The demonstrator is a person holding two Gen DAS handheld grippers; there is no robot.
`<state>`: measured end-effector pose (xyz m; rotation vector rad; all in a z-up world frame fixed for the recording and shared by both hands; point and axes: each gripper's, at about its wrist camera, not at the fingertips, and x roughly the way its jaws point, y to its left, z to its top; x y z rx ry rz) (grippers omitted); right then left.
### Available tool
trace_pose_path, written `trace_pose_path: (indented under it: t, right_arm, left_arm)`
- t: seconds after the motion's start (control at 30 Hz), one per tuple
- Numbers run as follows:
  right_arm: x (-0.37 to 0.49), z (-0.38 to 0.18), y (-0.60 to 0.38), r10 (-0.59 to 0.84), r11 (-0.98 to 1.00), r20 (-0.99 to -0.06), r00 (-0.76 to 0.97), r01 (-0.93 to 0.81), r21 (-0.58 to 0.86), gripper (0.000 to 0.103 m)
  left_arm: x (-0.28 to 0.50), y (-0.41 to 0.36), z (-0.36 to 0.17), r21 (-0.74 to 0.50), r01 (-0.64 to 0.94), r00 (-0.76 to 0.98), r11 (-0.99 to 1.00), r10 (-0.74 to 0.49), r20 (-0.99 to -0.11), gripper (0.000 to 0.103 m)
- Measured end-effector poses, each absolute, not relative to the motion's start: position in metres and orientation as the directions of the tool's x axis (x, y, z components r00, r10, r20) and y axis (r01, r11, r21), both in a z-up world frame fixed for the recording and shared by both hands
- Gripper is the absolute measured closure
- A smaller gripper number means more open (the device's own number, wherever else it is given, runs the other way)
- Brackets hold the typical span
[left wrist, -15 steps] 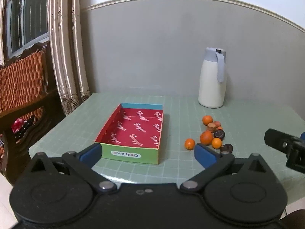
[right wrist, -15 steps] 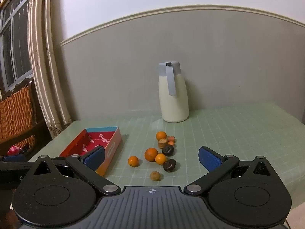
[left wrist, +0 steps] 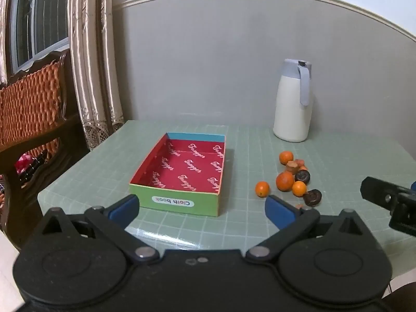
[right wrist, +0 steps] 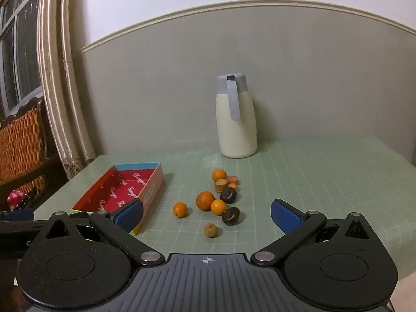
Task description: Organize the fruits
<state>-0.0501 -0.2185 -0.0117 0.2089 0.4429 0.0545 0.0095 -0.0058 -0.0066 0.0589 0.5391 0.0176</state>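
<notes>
An open box (left wrist: 182, 171) with a red patterned inside and a green front stands on the green table, nothing in it; it also shows in the right wrist view (right wrist: 124, 189). To its right lies a cluster of fruits: several small oranges (left wrist: 284, 180) (right wrist: 205, 200), two dark round fruits (left wrist: 312, 197) (right wrist: 230, 215), and a small brown one (right wrist: 210, 230). My left gripper (left wrist: 202, 205) is open and empty, near the box's front. My right gripper (right wrist: 206, 214) is open and empty, short of the fruits; part of it shows in the left wrist view (left wrist: 390, 200).
A white jug with a grey lid (left wrist: 293, 101) (right wrist: 236, 117) stands at the back of the table (left wrist: 338, 156) by the wall. A wooden chair with an orange cushion (left wrist: 28, 109) and curtains (left wrist: 93, 59) are to the left.
Both grippers have shifted only slightly; the scene looks nearly the same. Nothing was picked up or moved.
</notes>
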Motion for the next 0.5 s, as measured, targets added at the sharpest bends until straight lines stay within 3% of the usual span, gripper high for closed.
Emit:
trace_pose_path:
  t: [0.5]
  right_arm:
    - [-0.0514,-0.0156,-0.2159,0.091,0.98,-0.416,0.905,-0.007,0.198,0.0]
  left_arm:
    - [0.0106,-0.005,-0.0128,0.059,-0.005,0.859,0.998,0.034,-0.51,0.006]
